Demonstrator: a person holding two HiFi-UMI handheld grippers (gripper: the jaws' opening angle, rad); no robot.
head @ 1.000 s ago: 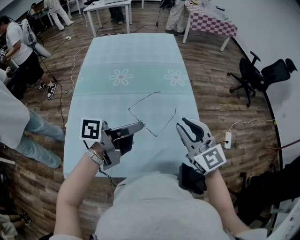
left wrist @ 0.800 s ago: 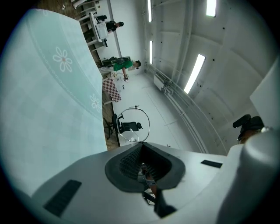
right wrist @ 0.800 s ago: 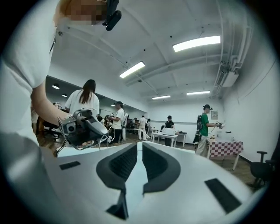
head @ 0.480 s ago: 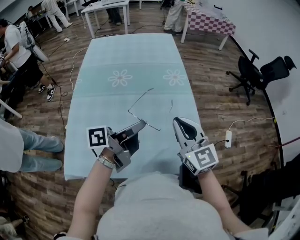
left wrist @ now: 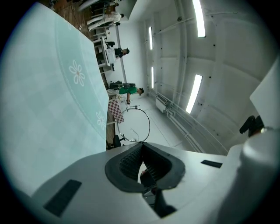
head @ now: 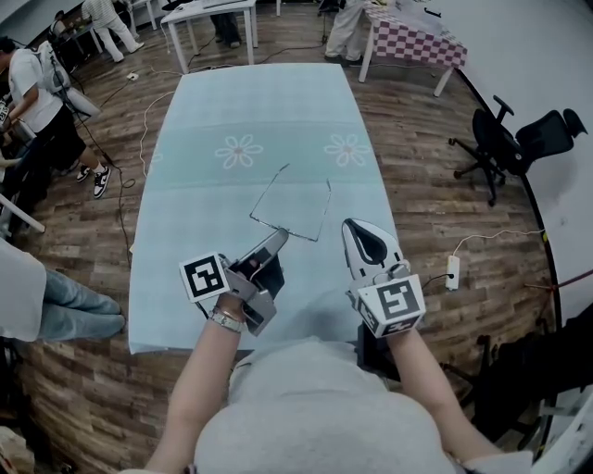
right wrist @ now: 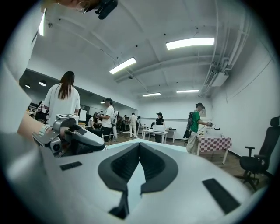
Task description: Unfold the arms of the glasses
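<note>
The thin wire-frame glasses (head: pixel 269 193) hang just over the near part of the teal tablecloth (head: pixel 241 111), both arms spread and pointing away from me. My left gripper (head: pixel 278 237) is shut on the front of the frame. In the left gripper view one wire rim (left wrist: pixel 148 124) sticks out past the closed jaws (left wrist: pixel 141 144). My right gripper (head: pixel 353 228) hovers just right of the glasses, apart from them. Its jaws (right wrist: pixel 139 146) have just been closing and are shut with nothing between them. The left gripper (right wrist: pixel 72 133) shows in the right gripper view.
The long table carries a daisy-patterned cloth. On the wooden floor to the right are an office chair (head: pixel 519 148) and a power strip (head: pixel 451 271). Behind it are a checkered table (head: pixel 417 42) and a white table (head: pixel 213 14). People stand at the left (head: pixel 37 102).
The right gripper's jaws went from wide open to shut and it drew slightly nearer to me. The glasses turned in the left gripper, so their right arm now points away from me.
</note>
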